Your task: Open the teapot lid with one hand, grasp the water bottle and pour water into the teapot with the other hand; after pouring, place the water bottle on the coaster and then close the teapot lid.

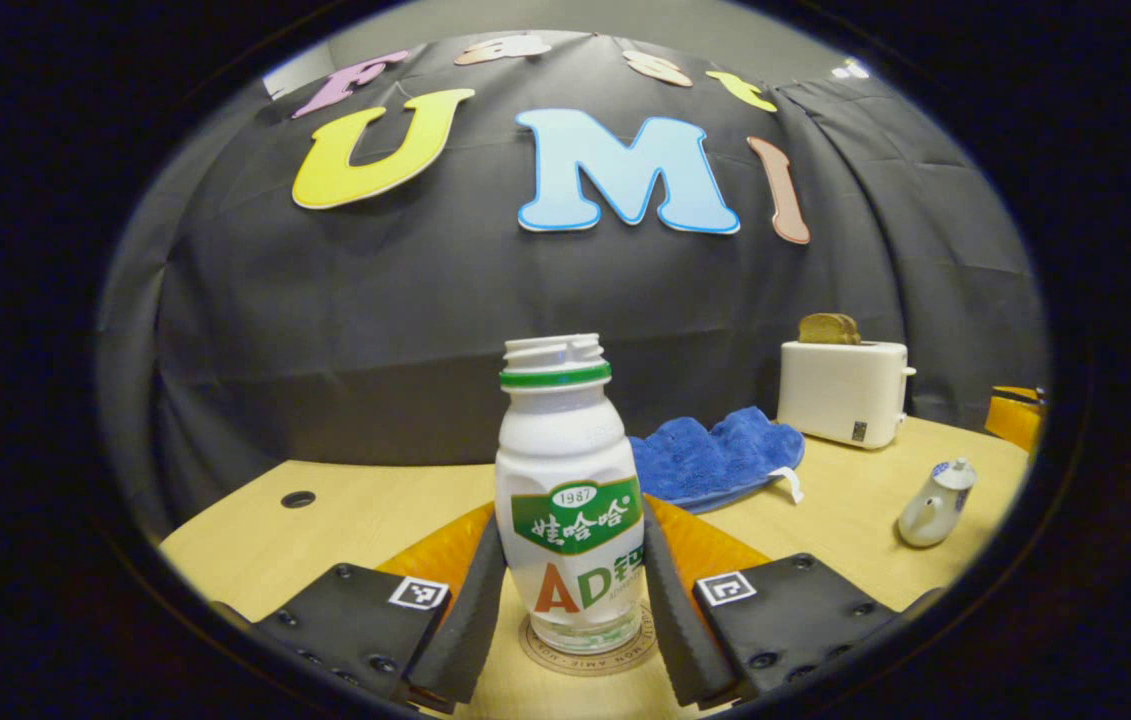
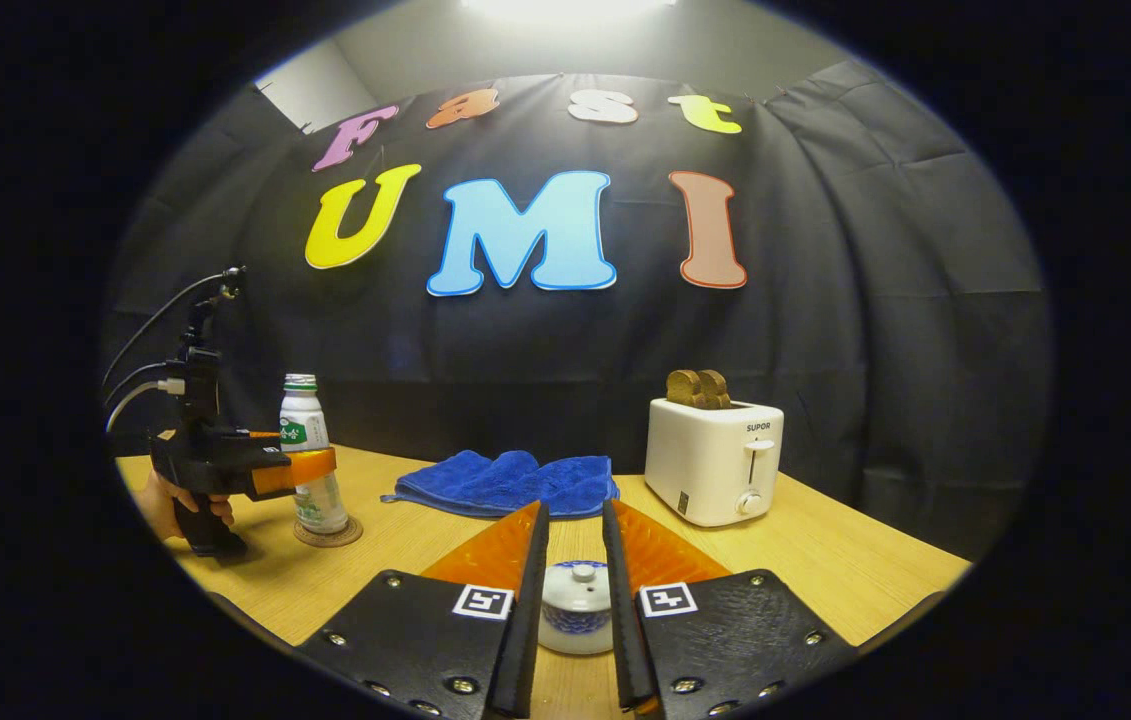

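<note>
Your white plastic water bottle stands uncapped on the round coaster | left gripper flanks it, contact unclear | right gripper straddles the glazed teapot, lid on, grip unclear | fluffy blue towel, boxy toaster behind.

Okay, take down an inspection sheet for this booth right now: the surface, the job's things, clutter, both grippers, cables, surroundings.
Surface: light wooden tabletop, no spills seen.
Job's things: white plastic water bottle with green neck ring, capless, upright on the round brown coaster; small white-and-blue ceramic teapot, lid on.
Clutter: crumpled blue cloth at the back; white toaster holding brown bread slices.
Grippers: left gripper, fingers flanking the bottle's lower half, contact not certain; right gripper, fingers either side of the teapot, apart from it. A hand holds the left gripper.
Cables: dark and white leads on the left gripper.
Surroundings: black cloth wall.
</note>
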